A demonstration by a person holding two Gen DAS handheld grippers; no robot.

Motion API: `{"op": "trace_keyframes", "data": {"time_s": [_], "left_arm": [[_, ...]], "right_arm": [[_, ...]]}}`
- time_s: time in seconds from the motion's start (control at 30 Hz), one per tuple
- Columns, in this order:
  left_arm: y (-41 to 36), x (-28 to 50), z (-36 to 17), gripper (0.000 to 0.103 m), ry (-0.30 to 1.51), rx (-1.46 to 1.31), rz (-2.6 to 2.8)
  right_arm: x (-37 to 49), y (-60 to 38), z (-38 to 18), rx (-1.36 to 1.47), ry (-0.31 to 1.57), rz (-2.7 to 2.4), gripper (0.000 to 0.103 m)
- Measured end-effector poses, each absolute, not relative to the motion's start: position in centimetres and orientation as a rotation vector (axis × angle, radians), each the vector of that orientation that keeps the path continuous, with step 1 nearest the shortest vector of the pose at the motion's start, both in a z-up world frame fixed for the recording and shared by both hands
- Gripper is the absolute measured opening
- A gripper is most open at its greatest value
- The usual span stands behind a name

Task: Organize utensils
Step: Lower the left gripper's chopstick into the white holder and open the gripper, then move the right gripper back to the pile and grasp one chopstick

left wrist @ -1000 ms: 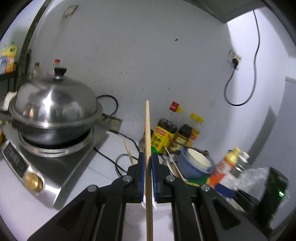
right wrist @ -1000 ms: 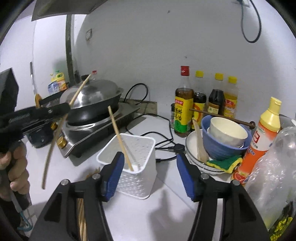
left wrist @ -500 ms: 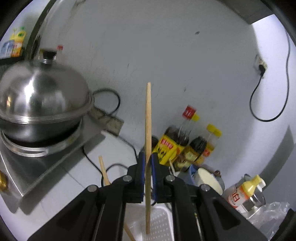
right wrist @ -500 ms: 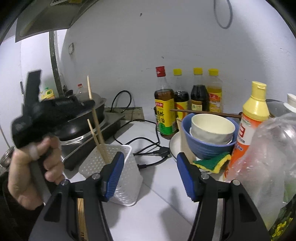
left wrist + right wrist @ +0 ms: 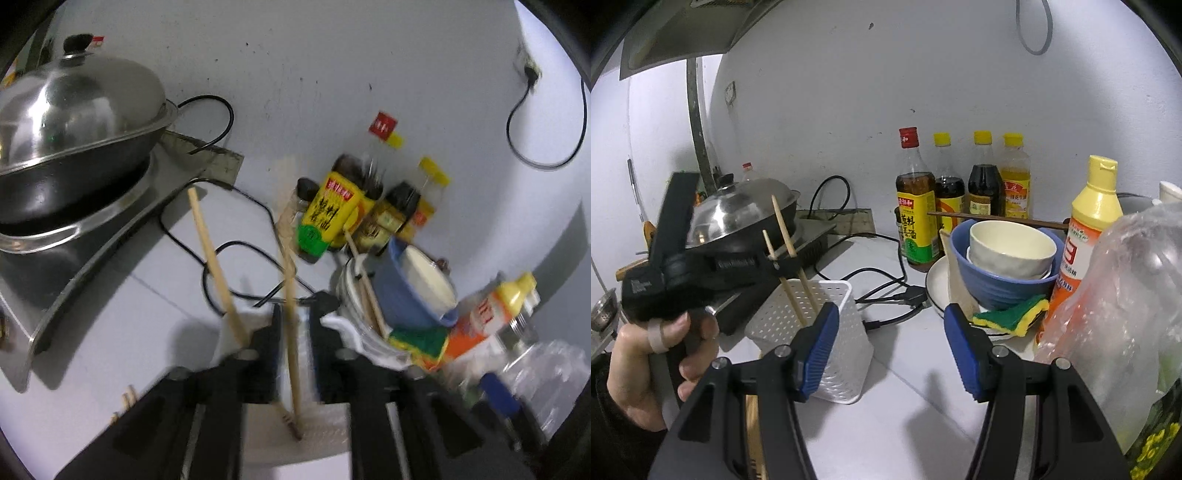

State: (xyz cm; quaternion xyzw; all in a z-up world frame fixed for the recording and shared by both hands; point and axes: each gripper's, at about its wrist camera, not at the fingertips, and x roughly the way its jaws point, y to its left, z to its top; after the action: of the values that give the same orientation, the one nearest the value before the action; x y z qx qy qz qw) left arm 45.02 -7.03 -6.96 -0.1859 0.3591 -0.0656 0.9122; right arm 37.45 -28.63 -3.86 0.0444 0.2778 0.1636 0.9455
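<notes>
Far left, around 9 o'clock in the right view, a hand (image 5: 646,354) has the left gripper (image 5: 781,264) over the white basket (image 5: 827,332). Its jaws are opening, with one chopstick (image 5: 290,306) between them, not pinched, its tip down on the basket floor. A second chopstick (image 5: 216,266) leans in the basket at 10 o'clock of the first. A few loose ones (image 5: 125,398) lie on the counter (image 5: 905,406) at 7 o'clock. Right gripper (image 5: 890,349) hangs at 6 o'clock, jaws apart, empty, just right of the basket. Bowls (image 5: 1008,266) and bottles (image 5: 916,218) sit toward 2 o'clock.
</notes>
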Motion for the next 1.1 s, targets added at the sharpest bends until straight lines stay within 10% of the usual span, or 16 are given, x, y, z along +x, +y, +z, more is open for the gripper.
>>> {"op": "trace_keyframes", "data": {"time_s": [0.07,1.1], "left_arm": [[-6.6,44.0,-6.7,0.050,0.725,-0.396,-0.149],[0.4,27.0,-2.9,0.064,0.541,-0.164,-0.102]], "right_arm": [[37.2,-28.4,-3.8,0.092,0.567,0.327,0.057],[28.9,-21.7,-1.1,-0.009,0.557,0.366,0.057]]}}
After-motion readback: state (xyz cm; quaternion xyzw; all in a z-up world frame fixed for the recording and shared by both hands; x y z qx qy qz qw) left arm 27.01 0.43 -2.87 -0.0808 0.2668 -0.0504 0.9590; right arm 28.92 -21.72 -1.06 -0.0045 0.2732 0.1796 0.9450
